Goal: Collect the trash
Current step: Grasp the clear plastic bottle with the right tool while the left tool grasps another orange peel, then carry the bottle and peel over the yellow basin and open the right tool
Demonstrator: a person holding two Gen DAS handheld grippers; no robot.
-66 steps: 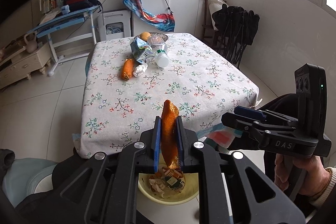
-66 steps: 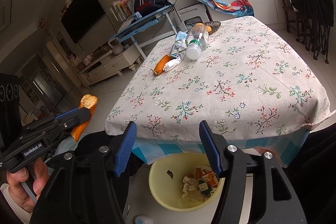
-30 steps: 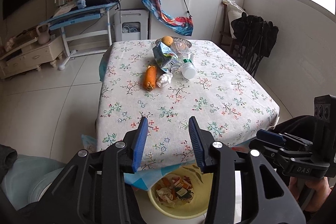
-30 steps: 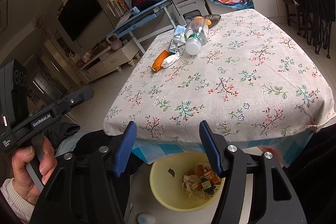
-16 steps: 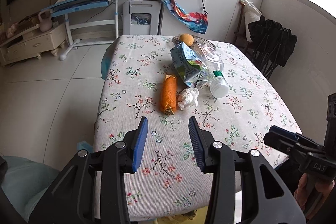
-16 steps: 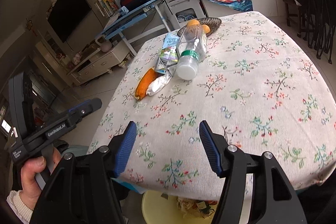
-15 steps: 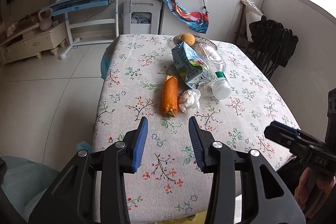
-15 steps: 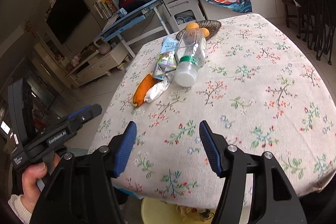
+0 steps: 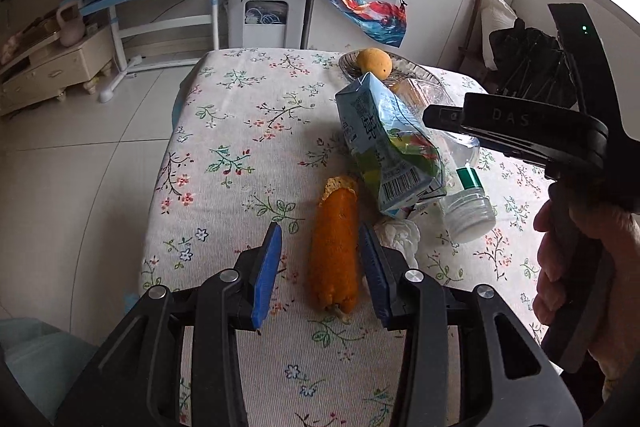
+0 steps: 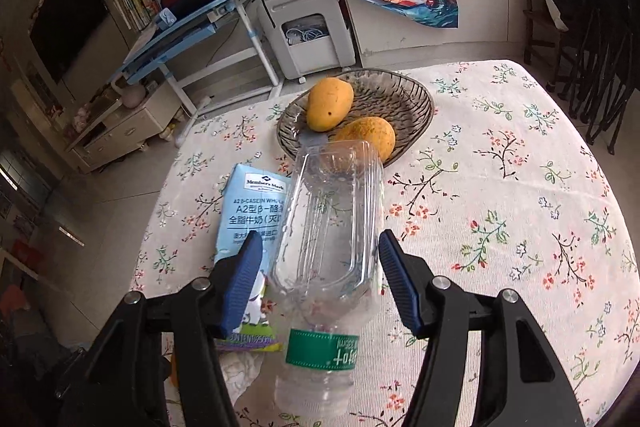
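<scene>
The left gripper (image 9: 320,269) is held with jaws parted around an orange peel strip (image 9: 335,247) on the floral tablecloth (image 9: 240,163), unpinched. The right gripper (image 10: 320,281), its jaws closing, straddles a clear plastic bottle (image 10: 330,227) lying beside a pale-blue milk carton (image 10: 250,205); beyond, yellow mangoes (image 10: 330,103) are seen in a glass dish (image 10: 412,103).

1. Orange peel (image 9: 335,247): long, lies lengthwise on the desk, nearest.
2. Crumpled white tissue (image 9: 396,233): just right of the peel.
3. Crushed milk carton (image 9: 386,147): tilted, leaning on the bottle.
4. Clear plastic bottle (image 10: 328,247): empty, on its side, cap end nearest.
</scene>
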